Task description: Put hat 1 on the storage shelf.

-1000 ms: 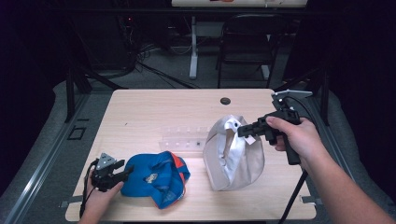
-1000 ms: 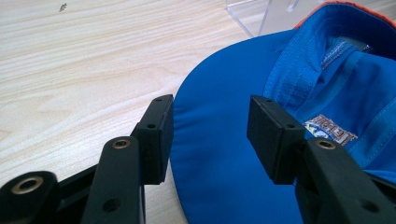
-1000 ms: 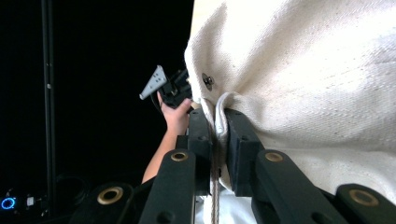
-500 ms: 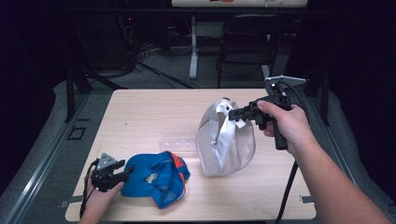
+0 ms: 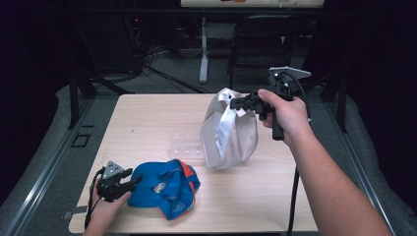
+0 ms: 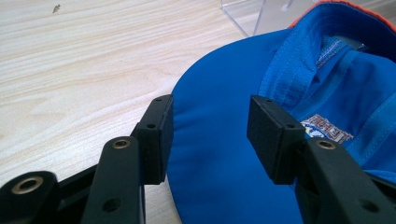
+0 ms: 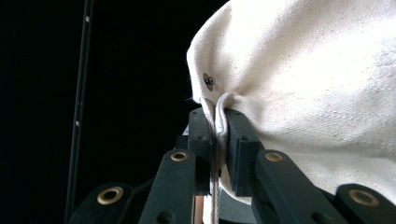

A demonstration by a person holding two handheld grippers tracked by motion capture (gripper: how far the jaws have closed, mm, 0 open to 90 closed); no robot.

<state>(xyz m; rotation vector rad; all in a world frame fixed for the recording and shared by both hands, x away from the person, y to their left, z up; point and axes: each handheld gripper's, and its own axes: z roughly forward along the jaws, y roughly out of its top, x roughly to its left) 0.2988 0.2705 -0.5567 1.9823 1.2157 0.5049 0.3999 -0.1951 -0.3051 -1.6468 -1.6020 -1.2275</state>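
2 caps are in play. The white cap (image 5: pixel 228 130) hangs above the desk (image 5: pixel 147 123) near its right edge, crown down, pinched at its rim by the closed fingers (image 7: pixel 233 149) of the right gripper (image 5: pixel 239 103). Its pale canvas sags like a pouch. The blue cap (image 5: pixel 164 187) lies upside down at the near left corner, orange trim showing, its brim between the left gripper's (image 6: pixel 210 135) open fingers, which do not press it. A clear stand (image 5: pixel 186 146) sits between both caps.
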